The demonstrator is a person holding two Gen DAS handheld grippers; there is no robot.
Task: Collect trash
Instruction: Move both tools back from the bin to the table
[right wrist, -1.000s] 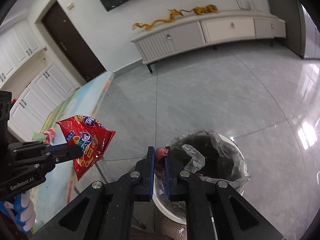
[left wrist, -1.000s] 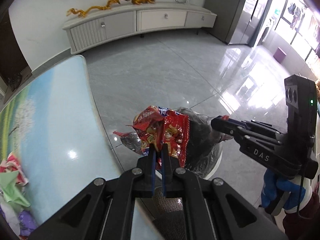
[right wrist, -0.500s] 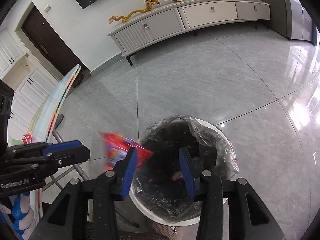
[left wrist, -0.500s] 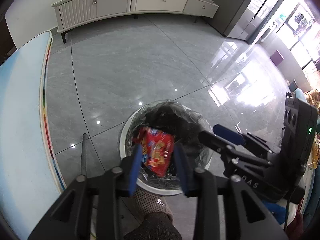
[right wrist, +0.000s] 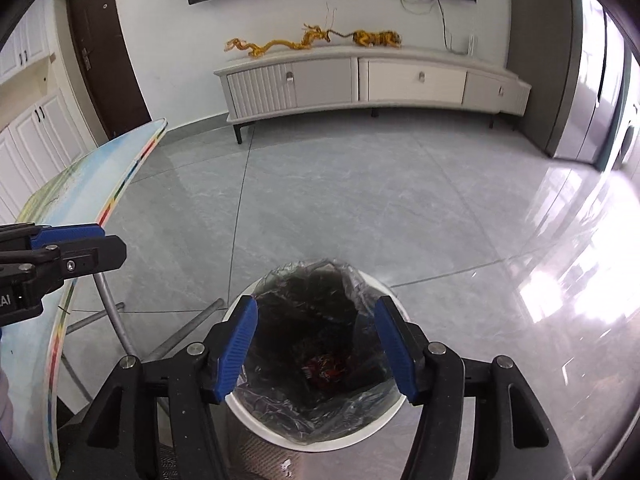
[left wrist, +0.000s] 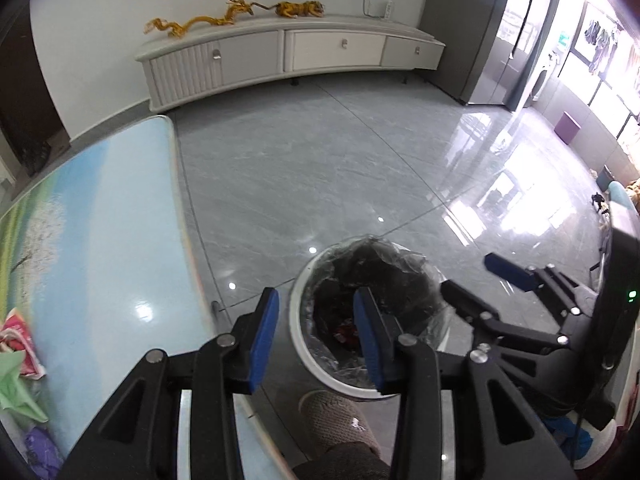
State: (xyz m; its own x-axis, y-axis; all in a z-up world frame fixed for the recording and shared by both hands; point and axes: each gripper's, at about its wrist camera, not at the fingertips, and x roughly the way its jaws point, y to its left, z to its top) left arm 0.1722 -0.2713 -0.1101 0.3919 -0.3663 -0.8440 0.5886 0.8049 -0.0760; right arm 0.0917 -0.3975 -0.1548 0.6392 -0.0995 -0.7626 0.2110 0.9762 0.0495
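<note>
i'm holding both left tongs (left wrist: 316, 316) and right tongs (right wrist: 316, 332) wide open and empty over the bin (right wrist: 384, 424), eyeing light, crinkly wrappers (left wrist: 16, 344) on the surface (left wrist: 100, 240), probably best pinched by an edge.

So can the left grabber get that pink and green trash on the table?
Probably yes. The left gripper is open and holds nothing, and the crumpled wrappers lie on the table with nothing in between. It only has to swing over from the bin.
</note>
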